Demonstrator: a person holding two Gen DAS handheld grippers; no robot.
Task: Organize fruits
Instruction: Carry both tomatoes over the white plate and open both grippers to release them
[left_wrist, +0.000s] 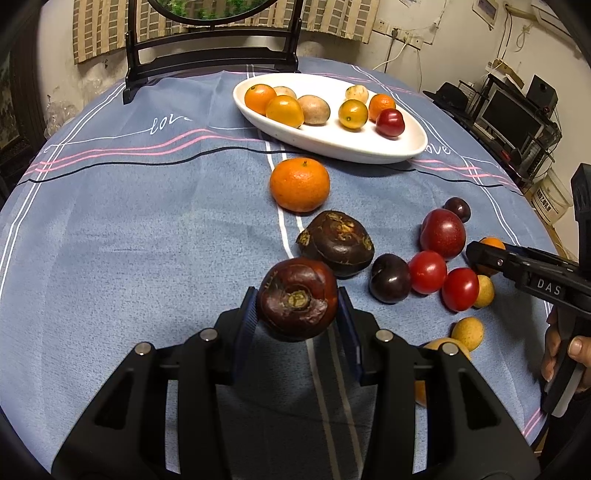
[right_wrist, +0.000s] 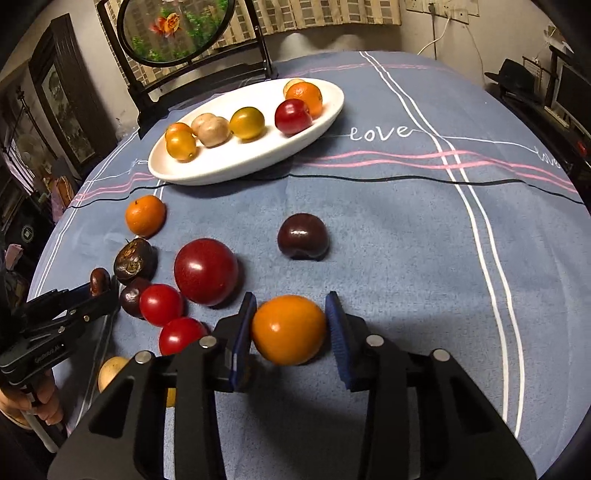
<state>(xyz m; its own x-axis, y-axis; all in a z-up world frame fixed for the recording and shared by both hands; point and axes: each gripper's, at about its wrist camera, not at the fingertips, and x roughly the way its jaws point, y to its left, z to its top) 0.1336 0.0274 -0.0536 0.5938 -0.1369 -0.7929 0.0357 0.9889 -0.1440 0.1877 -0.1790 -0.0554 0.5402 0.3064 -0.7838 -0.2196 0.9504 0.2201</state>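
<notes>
My left gripper (left_wrist: 297, 306) is shut on a dark brown water chestnut (left_wrist: 297, 297) and holds it above the cloth. My right gripper (right_wrist: 290, 332) is shut on a small orange fruit (right_wrist: 288, 328), lifted slightly over its shadow. A white oval plate (left_wrist: 332, 144) at the back holds several small orange, tan and red fruits; it also shows in the right wrist view (right_wrist: 229, 166). Loose on the blue cloth lie a mandarin (left_wrist: 299, 184), a second water chestnut (left_wrist: 338, 242), a large red fruit (right_wrist: 206, 271), red tomatoes (left_wrist: 427, 272) and a dark plum (right_wrist: 303, 236).
A framed round picture on a black stand (right_wrist: 177, 33) stands behind the plate. Small yellow fruits (left_wrist: 467, 332) lie near the table's right front. The right gripper's body (left_wrist: 532, 273) reaches in from the right in the left wrist view. Shelves with electronics (left_wrist: 517, 114) stand beyond the table.
</notes>
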